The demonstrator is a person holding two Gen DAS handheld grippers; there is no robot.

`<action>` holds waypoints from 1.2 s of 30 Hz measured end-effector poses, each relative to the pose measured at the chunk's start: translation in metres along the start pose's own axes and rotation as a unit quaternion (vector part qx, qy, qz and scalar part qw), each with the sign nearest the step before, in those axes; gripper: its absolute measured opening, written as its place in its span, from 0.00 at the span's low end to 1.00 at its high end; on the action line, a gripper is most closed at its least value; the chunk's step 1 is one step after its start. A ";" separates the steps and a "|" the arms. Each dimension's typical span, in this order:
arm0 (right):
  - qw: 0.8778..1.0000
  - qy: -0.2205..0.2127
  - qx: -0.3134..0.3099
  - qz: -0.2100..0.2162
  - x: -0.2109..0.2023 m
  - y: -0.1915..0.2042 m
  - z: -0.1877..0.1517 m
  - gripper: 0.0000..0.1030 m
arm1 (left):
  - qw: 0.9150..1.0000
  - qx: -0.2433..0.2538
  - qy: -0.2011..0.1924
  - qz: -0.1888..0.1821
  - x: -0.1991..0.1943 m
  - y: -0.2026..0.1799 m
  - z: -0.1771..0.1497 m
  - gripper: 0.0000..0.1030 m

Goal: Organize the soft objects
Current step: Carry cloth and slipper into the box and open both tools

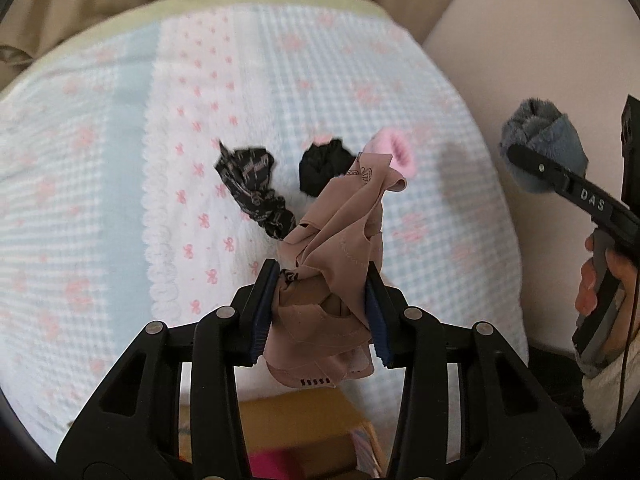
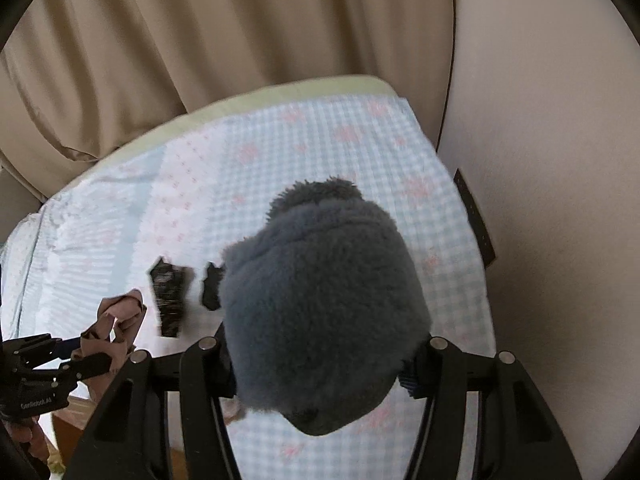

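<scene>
Soft tan garment [image 1: 332,276] hung bunched between our left gripper [image 1: 320,304] pads, clamped above the checked bedspread [image 1: 100,200]. Our right gripper [image 2: 320,364] squeezed a grey fleece bundle [image 2: 320,300] over that bedspread. Farther on it lay a patterned black piece [image 1: 252,188], a black roll [image 1: 324,168] and a pink sock [image 1: 394,152]. Loose tan folds could slip free, we judged.

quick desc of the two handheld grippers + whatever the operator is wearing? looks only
Both grippers are matte black linkage frames with silver pivot pins. The left gripper has ribbed dark-blue finger pads. The right gripper carries white "DAS" lettering on one finger, a grey handle and a thin dark cable. The right hand shows a cream fleecy cuff.
</scene>
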State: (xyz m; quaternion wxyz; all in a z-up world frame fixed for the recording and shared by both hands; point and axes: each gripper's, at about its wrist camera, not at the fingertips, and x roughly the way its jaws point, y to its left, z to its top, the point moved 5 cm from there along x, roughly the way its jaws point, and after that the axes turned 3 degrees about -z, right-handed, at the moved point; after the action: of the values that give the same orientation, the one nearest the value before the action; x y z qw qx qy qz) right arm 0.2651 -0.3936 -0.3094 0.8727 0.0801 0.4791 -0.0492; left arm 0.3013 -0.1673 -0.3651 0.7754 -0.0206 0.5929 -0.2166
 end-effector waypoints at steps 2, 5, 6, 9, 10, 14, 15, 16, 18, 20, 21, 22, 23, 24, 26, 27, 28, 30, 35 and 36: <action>1.000 -0.010 -0.004 0.004 -0.024 0.007 0.001 0.52 | 1.000 0.000 -0.016 0.001 -0.025 -0.006 0.000 0.37; 1.000 -0.021 -0.007 0.013 -0.057 0.016 0.001 0.52 | 0.999 -0.003 -0.035 0.005 -0.057 -0.011 -0.003 0.37; 1.000 -0.024 -0.010 0.015 -0.067 0.020 0.000 0.52 | 0.999 -0.006 -0.042 0.006 -0.069 -0.012 -0.005 0.37; 0.999 -0.030 -0.018 0.022 -0.101 0.037 -0.003 0.52 | 0.998 -0.017 -0.062 0.006 -0.104 -0.014 -0.013 0.37; 0.999 -0.030 -0.021 0.025 -0.109 0.042 -0.005 0.52 | 0.997 -0.020 -0.069 0.007 -0.118 -0.014 -0.017 0.37; 0.998 -0.031 -0.033 0.037 -0.144 0.071 -0.019 0.52 | 0.996 -0.025 -0.084 0.015 -0.153 -0.008 -0.035 0.37; 0.998 -0.030 -0.035 0.041 -0.150 0.077 -0.023 0.52 | 0.996 -0.028 -0.087 0.016 -0.160 -0.006 -0.040 0.37; 0.998 -0.029 -0.036 0.044 -0.157 0.084 -0.027 0.52 | 0.995 -0.030 -0.090 0.016 -0.168 -0.003 -0.046 0.37; 0.998 -0.027 -0.038 0.048 -0.171 0.100 -0.039 0.52 | 0.995 -0.033 -0.097 0.019 -0.184 0.004 -0.058 0.37; 0.997 -0.025 -0.040 0.054 -0.180 0.117 -0.052 0.52 | 0.994 -0.038 -0.102 0.022 -0.198 0.013 -0.072 0.37; 0.997 -0.023 -0.040 0.057 -0.184 0.124 -0.058 0.52 | 0.994 -0.040 -0.104 0.023 -0.203 0.017 -0.079 0.37; 0.997 -0.020 -0.039 0.061 -0.188 0.132 -0.065 0.52 | 0.993 -0.041 -0.105 0.023 -0.208 0.021 -0.086 0.37; 0.997 -0.017 -0.039 0.064 -0.190 0.142 -0.072 0.52 | 0.993 -0.044 -0.106 0.024 -0.214 0.026 -0.095 0.37; 0.997 -0.014 -0.040 0.067 -0.193 0.150 -0.080 0.52 | 0.993 -0.045 -0.106 0.023 -0.218 0.031 -0.101 0.37; 0.997 -0.008 -0.043 0.070 -0.197 0.168 -0.096 0.52 | 0.993 -0.046 -0.103 0.022 -0.223 0.041 -0.115 0.37; 0.997 -0.004 -0.043 0.070 -0.198 0.176 -0.103 0.52 | 0.994 -0.047 -0.101 0.021 -0.225 0.046 -0.123 0.37; 0.997 0.002 -0.041 0.071 -0.198 0.184 -0.111 0.52 | 0.994 -0.048 -0.097 0.021 -0.226 0.051 -0.130 0.37; 0.996 0.012 -0.037 0.074 -0.196 0.200 -0.127 0.52 | 0.995 -0.047 -0.088 0.022 -0.228 0.062 -0.147 0.37; 0.996 0.038 -0.035 0.071 -0.185 0.233 -0.162 0.52 | 0.996 -0.052 -0.064 0.026 -0.222 0.090 -0.188 0.37; 0.996 0.043 -0.034 0.070 -0.182 0.237 -0.167 0.52 | 0.996 -0.054 -0.059 0.028 -0.218 0.095 -0.194 0.37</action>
State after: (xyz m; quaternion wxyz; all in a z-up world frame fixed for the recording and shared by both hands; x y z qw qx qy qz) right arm 0.0677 -0.1277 -0.2223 0.8547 0.0857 0.5110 0.0316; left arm 0.1064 0.0407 -0.2510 0.8124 -0.0583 0.5573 -0.1611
